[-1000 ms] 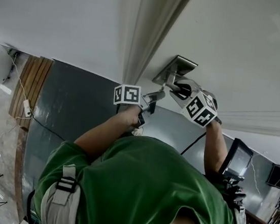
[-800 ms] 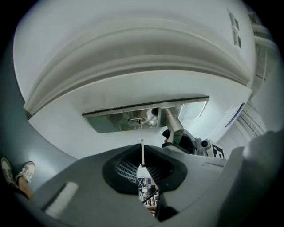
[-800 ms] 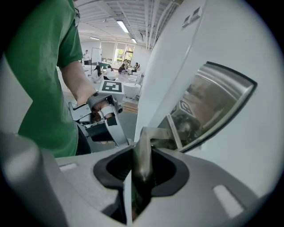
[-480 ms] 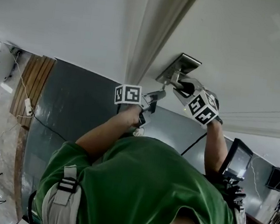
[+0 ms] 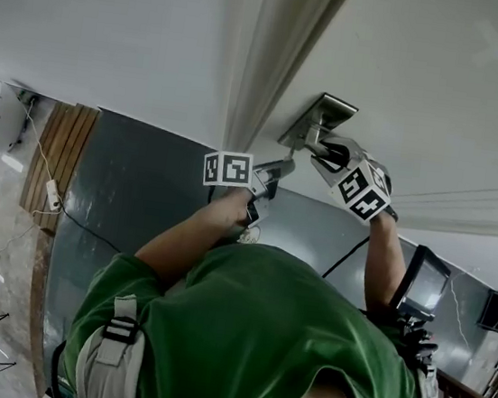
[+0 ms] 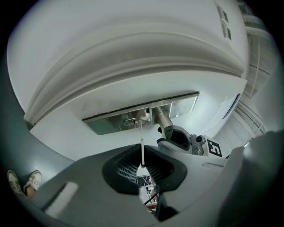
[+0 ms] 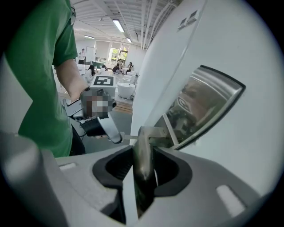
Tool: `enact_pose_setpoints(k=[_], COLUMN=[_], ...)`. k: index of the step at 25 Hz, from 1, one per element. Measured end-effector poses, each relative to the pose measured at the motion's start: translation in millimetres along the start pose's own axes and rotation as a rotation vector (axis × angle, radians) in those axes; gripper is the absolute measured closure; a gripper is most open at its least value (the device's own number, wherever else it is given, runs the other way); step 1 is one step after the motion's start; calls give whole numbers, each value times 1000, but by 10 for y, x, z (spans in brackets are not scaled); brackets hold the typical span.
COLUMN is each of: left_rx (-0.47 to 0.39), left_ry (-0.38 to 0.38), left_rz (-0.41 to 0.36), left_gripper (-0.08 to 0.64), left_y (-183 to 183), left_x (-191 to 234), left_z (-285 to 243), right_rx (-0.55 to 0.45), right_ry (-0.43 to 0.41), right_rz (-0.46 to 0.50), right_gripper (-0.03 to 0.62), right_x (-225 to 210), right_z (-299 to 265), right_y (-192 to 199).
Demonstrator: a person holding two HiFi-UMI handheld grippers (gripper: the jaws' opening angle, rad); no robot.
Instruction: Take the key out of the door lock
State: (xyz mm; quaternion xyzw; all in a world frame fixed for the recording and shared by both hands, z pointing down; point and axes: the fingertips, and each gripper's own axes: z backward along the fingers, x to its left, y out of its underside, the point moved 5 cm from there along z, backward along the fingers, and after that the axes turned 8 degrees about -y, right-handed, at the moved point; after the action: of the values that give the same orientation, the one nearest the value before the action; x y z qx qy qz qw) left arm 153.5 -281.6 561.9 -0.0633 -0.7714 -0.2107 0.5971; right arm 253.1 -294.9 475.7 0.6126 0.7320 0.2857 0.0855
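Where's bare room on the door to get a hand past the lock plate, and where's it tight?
Free: door face beyond the lock plate, away from the frame moulding. Narrow strip between plate and moulding. Crowded: at the plate, left gripper jaws shut on the key, right gripper jaws opening around the handle.

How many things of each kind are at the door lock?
Hand-held grippers: 2 (left hand-held gripper holds the key; right hand-held gripper has jaws opening around the door handle)
Key: 1
Door handle: 1
Lock plate: 1
Total: 5
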Motion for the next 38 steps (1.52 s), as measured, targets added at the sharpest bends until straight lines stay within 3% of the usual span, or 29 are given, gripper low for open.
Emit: enact_pose_setpoints(k=[14,19,26,38], left_rx=[12,-7,-23,-50], left_ry=[-28,-44,-46,-56], left_rz=[-66,-143,-227,-314], left_gripper=[533,533,534,533], left_y=[4,30,222,400], left_x=[-82,-173,-356,-543], left_z=[82,387,741,972], right_rx=[-34,-95,-234,-372], right_ry=[72,137,227,236], right_rz=[-17,-52,-166,-372], right_gripper=[430,430,431,445], right_x=[-122,24,425,989], right_z=[154,298,611,641], right_y=[123,-89,-274,-197])
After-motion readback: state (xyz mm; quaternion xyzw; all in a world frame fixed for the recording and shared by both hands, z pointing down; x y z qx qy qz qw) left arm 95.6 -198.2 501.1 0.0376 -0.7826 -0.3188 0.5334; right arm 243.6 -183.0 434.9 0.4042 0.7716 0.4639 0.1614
